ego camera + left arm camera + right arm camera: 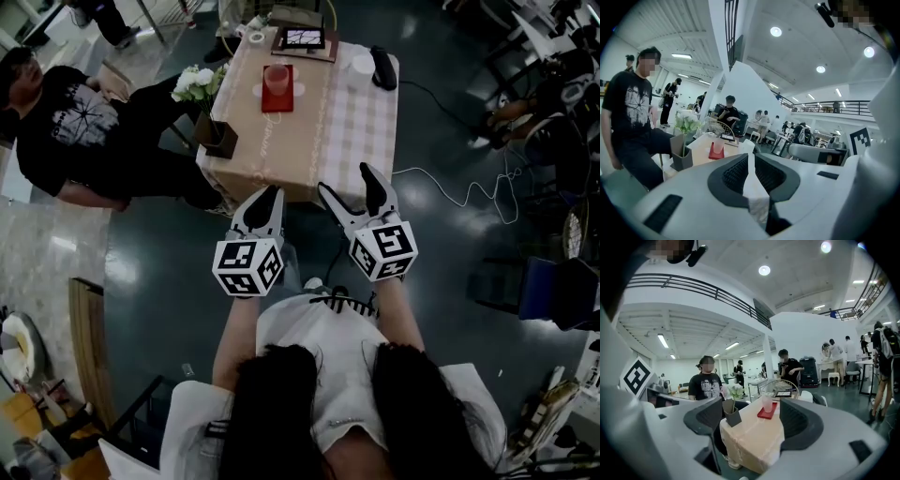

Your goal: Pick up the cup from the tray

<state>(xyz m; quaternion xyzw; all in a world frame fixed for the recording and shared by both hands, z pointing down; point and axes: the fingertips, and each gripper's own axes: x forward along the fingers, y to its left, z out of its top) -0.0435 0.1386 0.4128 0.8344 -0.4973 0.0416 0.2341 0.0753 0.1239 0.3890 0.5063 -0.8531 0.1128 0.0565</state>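
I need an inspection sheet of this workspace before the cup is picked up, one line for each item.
Surface: table under a checked cloth, ahead of both grippers.
Job's things: cup stands upright on the red tray, untouched.
Clutter: vase with white flowers at the near left corner; tablet and a black object at the far end.
Grippers: left gripper fingers close together, nothing between; right gripper fingers wide apart, empty; both short of the table.
Cables: white cable lies on the floor right of the table.
Surroundings: seated person left of the table; more people and desks behind.
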